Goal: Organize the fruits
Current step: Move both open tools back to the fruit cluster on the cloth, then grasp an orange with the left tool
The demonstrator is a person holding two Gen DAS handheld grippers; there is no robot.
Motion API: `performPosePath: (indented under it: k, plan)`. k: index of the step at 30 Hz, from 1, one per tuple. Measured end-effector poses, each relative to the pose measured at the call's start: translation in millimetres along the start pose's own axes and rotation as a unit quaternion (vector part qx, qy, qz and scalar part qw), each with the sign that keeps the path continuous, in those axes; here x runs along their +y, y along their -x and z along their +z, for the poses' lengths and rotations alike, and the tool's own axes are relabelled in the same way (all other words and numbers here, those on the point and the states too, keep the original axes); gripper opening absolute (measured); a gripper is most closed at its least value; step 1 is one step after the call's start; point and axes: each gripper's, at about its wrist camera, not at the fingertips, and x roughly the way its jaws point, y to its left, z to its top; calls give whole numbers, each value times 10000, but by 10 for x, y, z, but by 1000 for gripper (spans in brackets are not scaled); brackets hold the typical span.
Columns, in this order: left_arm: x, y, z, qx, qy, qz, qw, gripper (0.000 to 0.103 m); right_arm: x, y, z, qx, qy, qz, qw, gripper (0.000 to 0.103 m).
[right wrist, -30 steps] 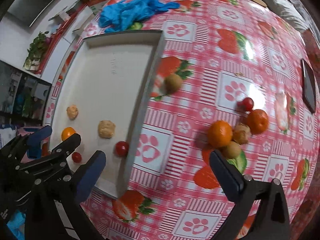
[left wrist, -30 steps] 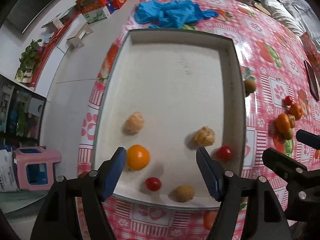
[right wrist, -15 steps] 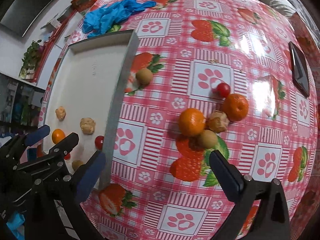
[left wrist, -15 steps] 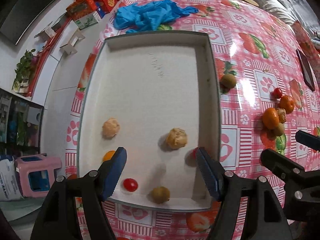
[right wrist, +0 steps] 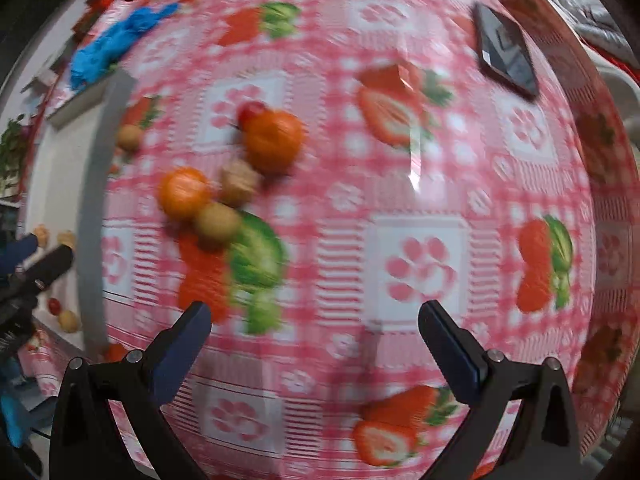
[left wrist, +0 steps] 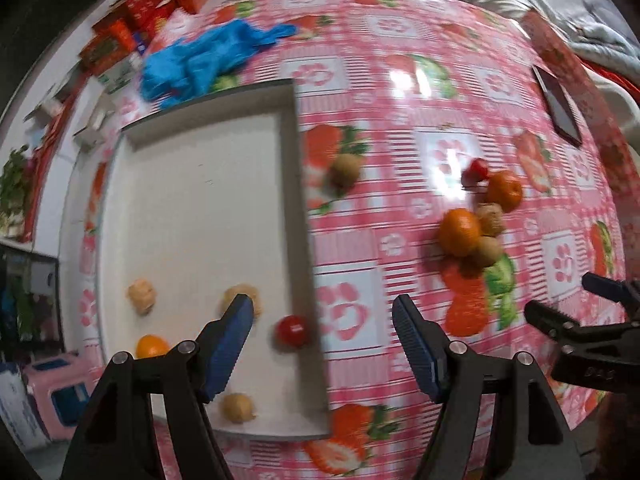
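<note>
Two grippers over the tabletop point(left wrist: 400, 40), both with jaws apart and nothing between them. Left gripper point(left wrist: 322, 344) straddles the right wall of the white tray point(left wrist: 298, 200); right gripper point(right wrist: 314, 344) hangs over bare pink strawberry-print cloth.

The tray's long axis runs away from the left camera, toward the blue gloves point(left wrist: 204, 60) at its far end. In its near end lie two pale knobbly fruits point(left wrist: 141, 295), a small orange point(left wrist: 151, 346), a cherry tomato point(left wrist: 293, 330) by the right wall, and a tan round fruit point(left wrist: 238, 407) nearest the camera.

Loose fruit lies right of the tray. A brown round fruit point(left wrist: 345, 168) sits alone near the tray wall. Further right, a touching cluster point(right wrist: 232, 168) holds two oranges, a knobbly fruit, a brown fruit and a cherry tomato. The fruits are roundish, with no clear long axis.

A dark phone point(right wrist: 506, 52) lies at the far right. Red boxes point(left wrist: 148, 8) stand beyond the tabletop, their print too blurred to read.
</note>
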Motion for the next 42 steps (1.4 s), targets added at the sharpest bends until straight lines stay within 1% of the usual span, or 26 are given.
performPosePath:
  k: [4,9,14,21,26,32,33,35,36,42]
  plan:
    - [-236,-83,73,96,-189,-217,9995,73,-179,-118,-139,186,-33,-175,9997,103]
    - [-469,-188,224,198,-214,-571,9979,73,-298,-246,-309,354,-24,-244,9991,103]
    - [-617,-340,387,360,17,-814,9960,73,-327,-301,-425,360,122,-351,9987,103]
    - [-702,-500,540,489,319,-893,9943,73,-316,-320,-511,301,220,-363,9986,103]
    - [-790,-595,579,572,321,-874,9940,73,-340,-304,-499,233,214,-364,9988,103]
    - [-841,-616,586,570,358,-984,9929,73,-343,-304,-514,156,242,-362,9989,103]
    - [-845,-617,590,564,355,-990,9928,72,-342,-301,-521,146,247,-362,9989,103]
    - [-835,-613,586,551,394,-1100,9916,63,-341,-286,-513,145,254,-362,9989,103]
    - [-825,-615,585,562,429,-1141,9910,62,-341,-287,-515,147,252,-362,9989,103]
    - [-725,-639,543,603,487,-1058,9914,62,-341,-291,-514,143,248,-362,9989,103]
